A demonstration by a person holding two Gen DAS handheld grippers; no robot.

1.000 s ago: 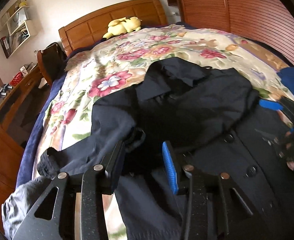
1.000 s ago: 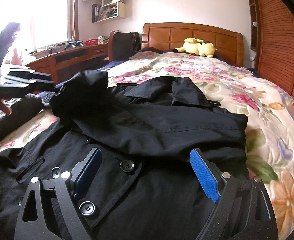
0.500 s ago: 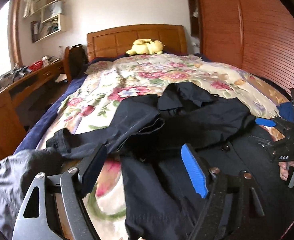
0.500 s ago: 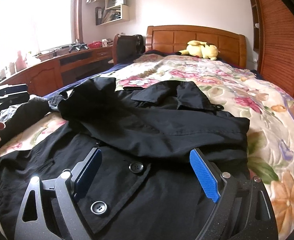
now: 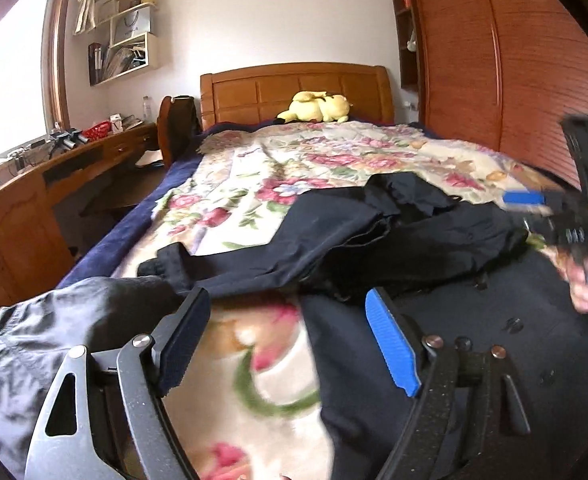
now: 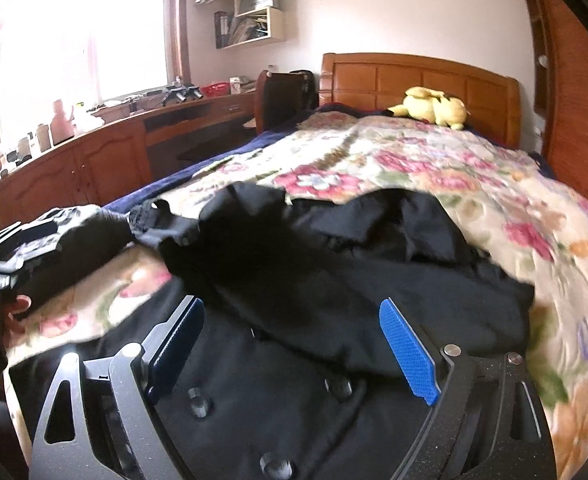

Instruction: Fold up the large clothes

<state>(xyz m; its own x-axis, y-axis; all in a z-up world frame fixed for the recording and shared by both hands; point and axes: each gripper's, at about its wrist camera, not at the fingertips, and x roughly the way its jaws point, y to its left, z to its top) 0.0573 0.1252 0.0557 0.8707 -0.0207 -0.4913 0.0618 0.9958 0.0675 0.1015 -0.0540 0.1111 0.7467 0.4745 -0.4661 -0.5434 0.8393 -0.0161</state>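
Left wrist view first: your left gripper (image 5: pixel 289 340) has just been opening, and its jaws now stand wide apart with nothing between them, only bedspread (image 5: pixel 334 160) and coat hem below. The black coat (image 5: pixel 374 232) lies on the bed well short of the headboard (image 5: pixel 294 88), one sleeve (image 5: pixel 221 268) trailing out toward the near left corner. Looks like heavy, floppy cloth that'll sag and drag, not slippery. I'd take that sleeve near its cuff or at the shoulder seam.

Right wrist view: your right gripper (image 6: pixel 294 344) is spread open too, empty, hovering over the buttoned front (image 6: pixel 273 420). A folded-over layer bunches up on the headboard side of the buttons. Plenty of bare bedspread between coat and headboard to work in, but the bed's left edge sits close by the sleeve, so cloth could slide off there.
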